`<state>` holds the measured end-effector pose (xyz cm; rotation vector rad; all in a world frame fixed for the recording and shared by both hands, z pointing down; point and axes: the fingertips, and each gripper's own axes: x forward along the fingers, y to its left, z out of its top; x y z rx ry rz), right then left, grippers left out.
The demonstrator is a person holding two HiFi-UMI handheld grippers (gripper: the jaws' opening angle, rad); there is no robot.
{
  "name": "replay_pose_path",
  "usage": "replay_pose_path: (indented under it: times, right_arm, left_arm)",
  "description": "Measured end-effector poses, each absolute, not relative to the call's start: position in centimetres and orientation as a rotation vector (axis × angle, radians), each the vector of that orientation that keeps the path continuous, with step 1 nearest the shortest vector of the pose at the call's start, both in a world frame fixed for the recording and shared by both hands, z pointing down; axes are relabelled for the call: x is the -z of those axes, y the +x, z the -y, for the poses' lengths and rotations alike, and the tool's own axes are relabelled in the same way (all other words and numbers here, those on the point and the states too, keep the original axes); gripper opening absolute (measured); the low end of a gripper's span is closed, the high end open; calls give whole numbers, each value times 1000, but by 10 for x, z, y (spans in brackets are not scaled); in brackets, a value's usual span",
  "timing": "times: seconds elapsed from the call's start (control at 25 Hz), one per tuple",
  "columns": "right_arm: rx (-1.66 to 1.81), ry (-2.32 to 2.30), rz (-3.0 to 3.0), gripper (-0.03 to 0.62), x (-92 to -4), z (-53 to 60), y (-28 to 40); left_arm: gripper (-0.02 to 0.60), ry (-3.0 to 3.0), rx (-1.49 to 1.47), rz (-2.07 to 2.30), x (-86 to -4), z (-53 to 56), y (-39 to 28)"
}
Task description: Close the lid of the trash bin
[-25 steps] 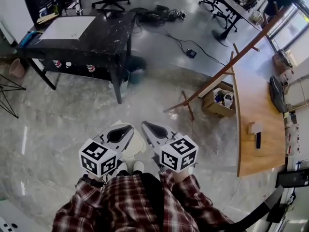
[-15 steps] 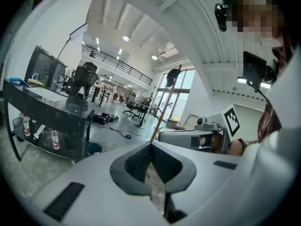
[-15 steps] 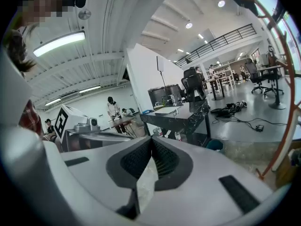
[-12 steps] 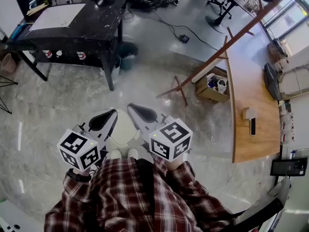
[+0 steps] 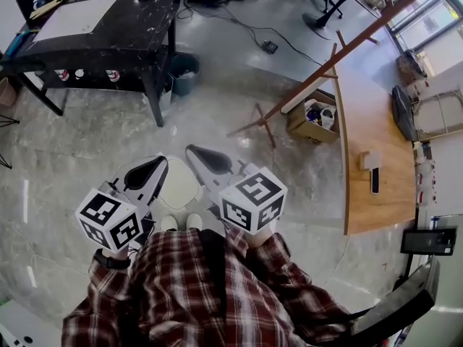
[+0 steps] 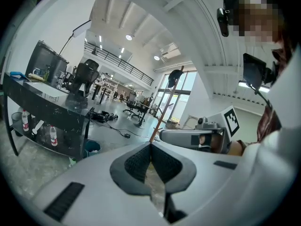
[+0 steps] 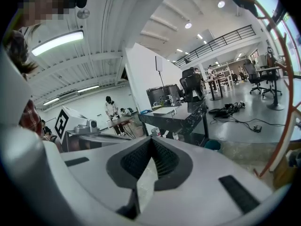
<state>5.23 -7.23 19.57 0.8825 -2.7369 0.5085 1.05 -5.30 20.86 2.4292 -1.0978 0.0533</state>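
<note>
In the head view a white bin (image 5: 178,188) with a rounded square top stands on the floor just ahead of the person's shoes. From above its top looks flat and whole. My left gripper (image 5: 159,161) hangs over its left edge and my right gripper (image 5: 192,150) over its right edge; both point forward, and I cannot tell if either touches it. Each gripper view looks out level across the room and does not show the bin. The left gripper (image 6: 150,146) and the right gripper (image 7: 150,140) both have their jaw tips together with nothing between.
A black table (image 5: 94,27) stands ahead on the left, with a teal bucket (image 5: 184,71) by its leg. A slanted wooden pole (image 5: 325,63), a cardboard box (image 5: 312,121) and a wooden counter (image 5: 369,157) lie to the right. Cables (image 5: 268,45) trail across the floor.
The room has slid up the head view. Both grippers have shifted left and slightly up, the left one most. Their jaws look unchanged.
</note>
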Motion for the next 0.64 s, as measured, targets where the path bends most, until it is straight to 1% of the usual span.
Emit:
replay_pose_path:
  times: [0.36, 0.64]
  right_arm:
    - [-520, 867, 2726, 12, -202, 61, 59]
    - [-535, 862, 2733, 12, -202, 58, 55]
  left_arm:
    - [12, 2438, -53, 1082, -207, 43, 21]
    - [12, 2431, -62, 1099, -204, 38, 15]
